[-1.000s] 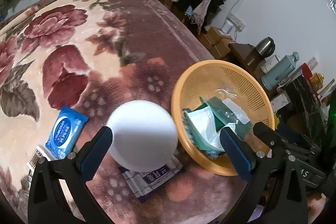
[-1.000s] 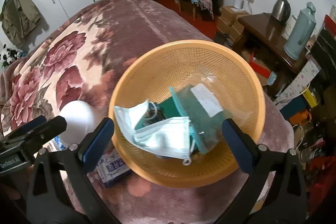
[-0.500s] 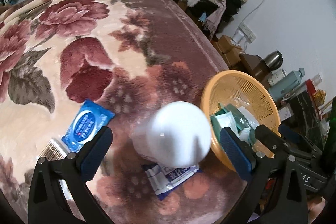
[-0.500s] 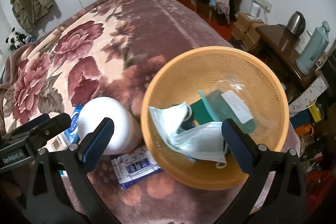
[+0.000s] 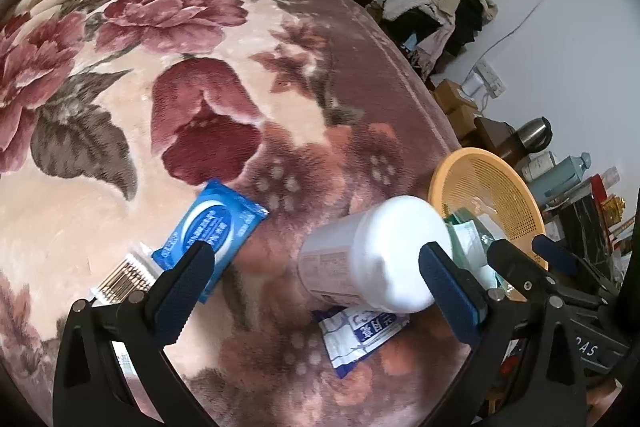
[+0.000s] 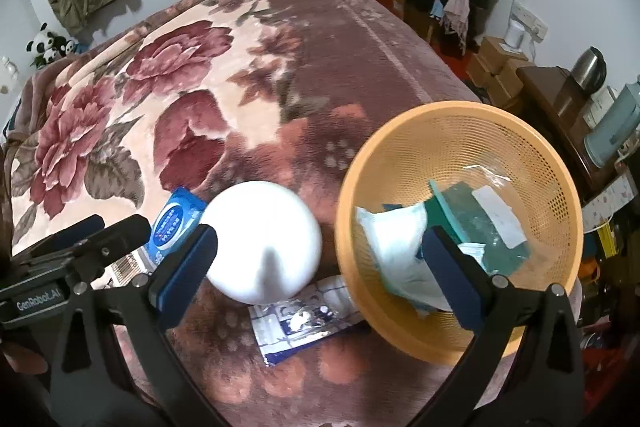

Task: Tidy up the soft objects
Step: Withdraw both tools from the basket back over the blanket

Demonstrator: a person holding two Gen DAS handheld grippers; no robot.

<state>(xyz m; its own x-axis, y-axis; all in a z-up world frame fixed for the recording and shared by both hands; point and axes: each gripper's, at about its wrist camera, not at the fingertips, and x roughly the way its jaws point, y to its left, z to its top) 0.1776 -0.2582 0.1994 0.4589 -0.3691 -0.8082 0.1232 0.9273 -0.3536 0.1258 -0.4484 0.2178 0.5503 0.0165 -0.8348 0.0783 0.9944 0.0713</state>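
- Plush floral blanket point(image 5: 200, 59) covers the bed and carries every item; its pile gives soft, uneven footing, so I judge that anything set down upright may tip.
- White canister point(image 5: 372, 253) stands near the bed's right edge, leaning toward the orange basket point(image 6: 400, 155) and resting partly on a flat blue-and-white packet point(image 6: 304, 319). A nudge from either tool could roll it off the packet and against the basket.
- My left tool point(image 5: 316, 279) is spread wide, holding nothing; the canister lies between its fingers, close to the right-hand one. If I close off-centre on that smooth round wall, it may squirt out.
- My right tool point(image 6: 320, 267) is likewise spread and empty, one finger over the canister and the other over the basket rim. Closing here would catch both, or drag the basket.
- Basket sits at the bed's right edge, above the floor clutter; I judge that a push outward could send it, with the face mask point(image 6: 396, 243) and green pouch point(image 6: 472, 223) inside, over the side.
- Blue wipes pack point(image 5: 212, 227) lies flat, further in from that edge, with a bundle of cotton swabs point(image 5: 124, 277) just beside it; a low flat pack on pile may be missed, or blanket pinched with it.
- Both tools work close together, so they could collide.
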